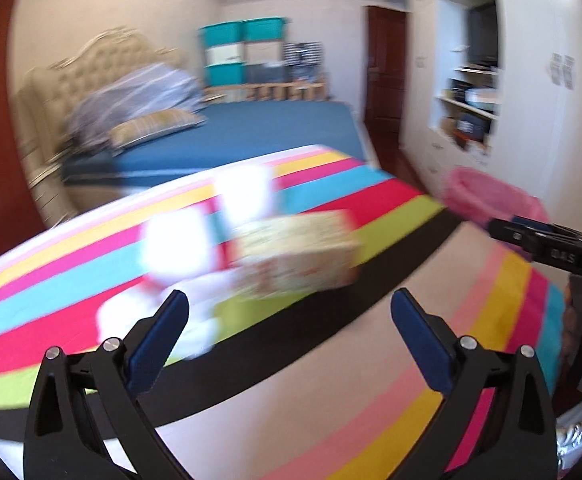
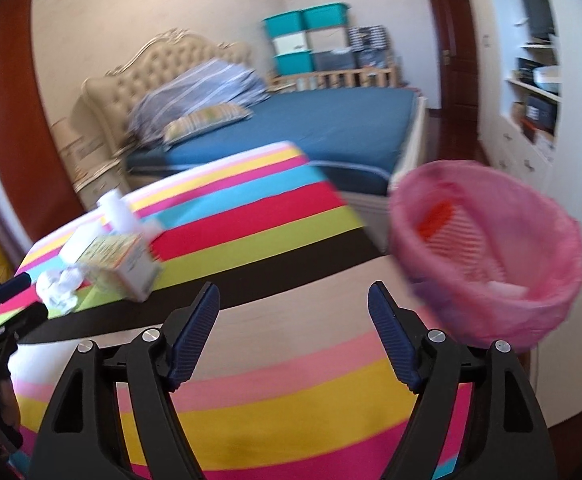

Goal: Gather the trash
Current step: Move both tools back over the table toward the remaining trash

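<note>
the left gripper (image 1: pixel 289 312) is wide open and holds nothing. the right gripper (image 2: pixel 293 304) is wide open too, with nothing between its blue pads. both hang over the stripy cloth (image 2: pixel 251 420).

just past the left gripper lies crumpled white paper (image 1: pixel 159 320). it looks very light and soft, so it should squash easily; pinching it in the middle of the lump seems best. next to it sits a small box (image 1: pixel 297 256). it is probably light card, stiff but easy to dent, so grab it across its narrow sides. behind it stand two white bottles (image 1: pixel 247 196), smooth and maybe slippery.

further right is the pink bin (image 2: pixel 487 256) with a thin bag in it.
</note>
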